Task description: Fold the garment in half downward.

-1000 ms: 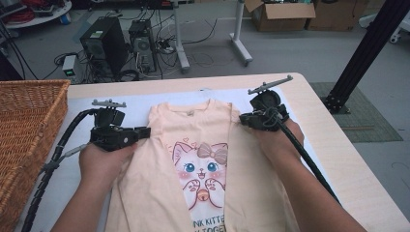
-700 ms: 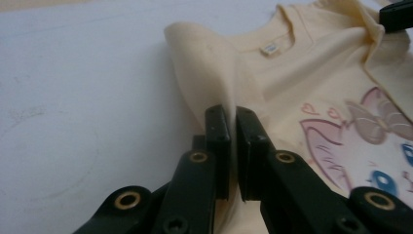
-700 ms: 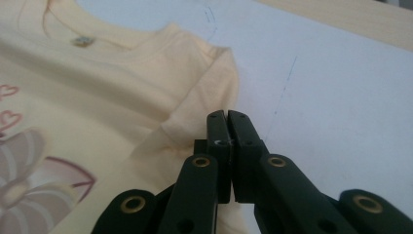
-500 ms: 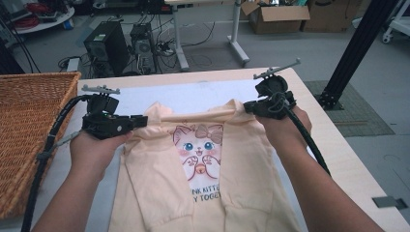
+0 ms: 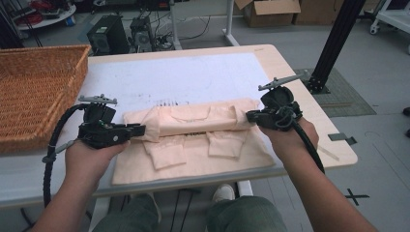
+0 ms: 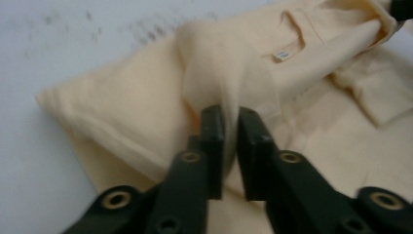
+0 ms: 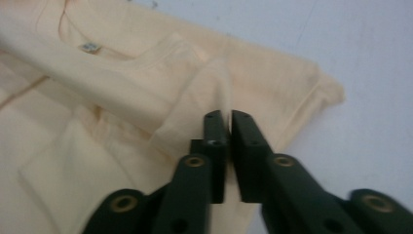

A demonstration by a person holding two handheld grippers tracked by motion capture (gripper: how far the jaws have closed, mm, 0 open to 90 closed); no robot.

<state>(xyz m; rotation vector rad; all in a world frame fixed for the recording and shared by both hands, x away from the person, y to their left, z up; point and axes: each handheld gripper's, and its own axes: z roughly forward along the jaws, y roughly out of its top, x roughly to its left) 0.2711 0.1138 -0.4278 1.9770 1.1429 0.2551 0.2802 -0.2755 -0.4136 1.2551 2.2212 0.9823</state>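
Left claw (image 5: 141, 129) and right claw (image 5: 250, 116), jaws just opening, each flank a fold of the shirt (image 5: 193, 140); whether pinched, unclear.

shirt (image 5: 193, 140) now folded, print hidden

A pale peach shirt (image 5: 193, 140) lies on a white table (image 5: 183, 77) beside a tan woven basket (image 5: 34, 92).

Black left gripper (image 5: 140, 129), black right gripper (image 5: 250, 116) (grey three-cornered plates on top), ribbed black cables, brass-ringed screw holes.
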